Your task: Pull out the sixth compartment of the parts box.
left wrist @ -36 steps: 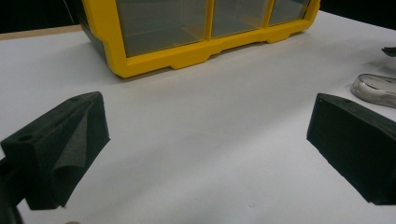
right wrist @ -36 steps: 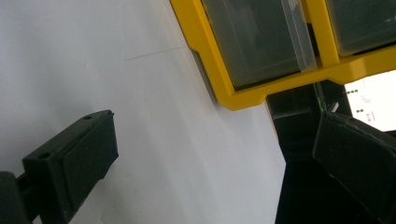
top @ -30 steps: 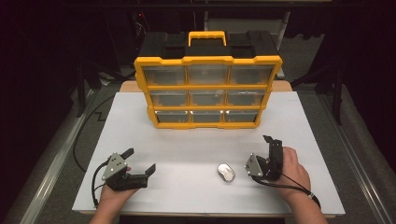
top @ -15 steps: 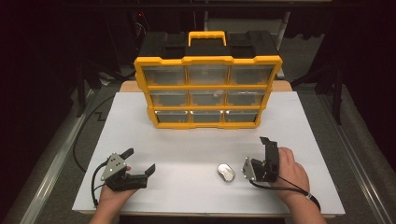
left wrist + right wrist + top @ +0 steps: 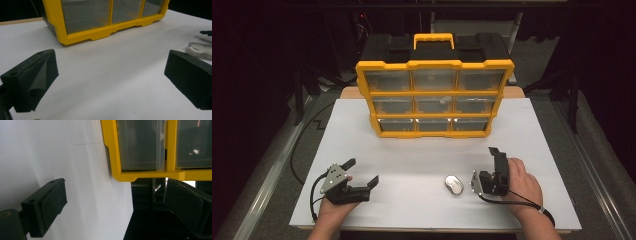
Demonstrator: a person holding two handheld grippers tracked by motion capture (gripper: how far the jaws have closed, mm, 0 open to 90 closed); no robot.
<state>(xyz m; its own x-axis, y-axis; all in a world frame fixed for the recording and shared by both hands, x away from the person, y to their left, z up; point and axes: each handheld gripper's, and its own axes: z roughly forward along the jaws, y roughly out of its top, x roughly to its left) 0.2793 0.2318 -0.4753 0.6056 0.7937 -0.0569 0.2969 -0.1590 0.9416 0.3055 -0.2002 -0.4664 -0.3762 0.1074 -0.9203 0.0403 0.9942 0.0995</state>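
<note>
1. The small oval object of clear plastic or glass with a silvery sheen (image 5: 454, 184) lies flat on the white surface (image 5: 412, 150), just left of the right gripper (image 5: 493, 172). It is low and smooth, so a pinch from above could slip off its rounded edge and skate it across the surface.
2. The right gripper is rolled onto its side, with its jaws pointing towards the yellow-framed organiser with clear drawers (image 5: 435, 95) rather than at the oval object. Its jaws have just been closing a little, yet they stand wide with nothing between them. Unless the hand turns first, closing would likely catch only air.
3. The left gripper (image 5: 362, 175) rests near the front left of the surface, jaws spread and empty. In its own view the oval object (image 5: 200, 50) sits beyond the right-hand jaw; a sideways sweep could knock it away.
4. The oval object looks glossy and translucent, a shallow dome with a bright rim. What exactly it is, I cannot tell. It lies well apart from the organiser, between the two grippers.
</note>
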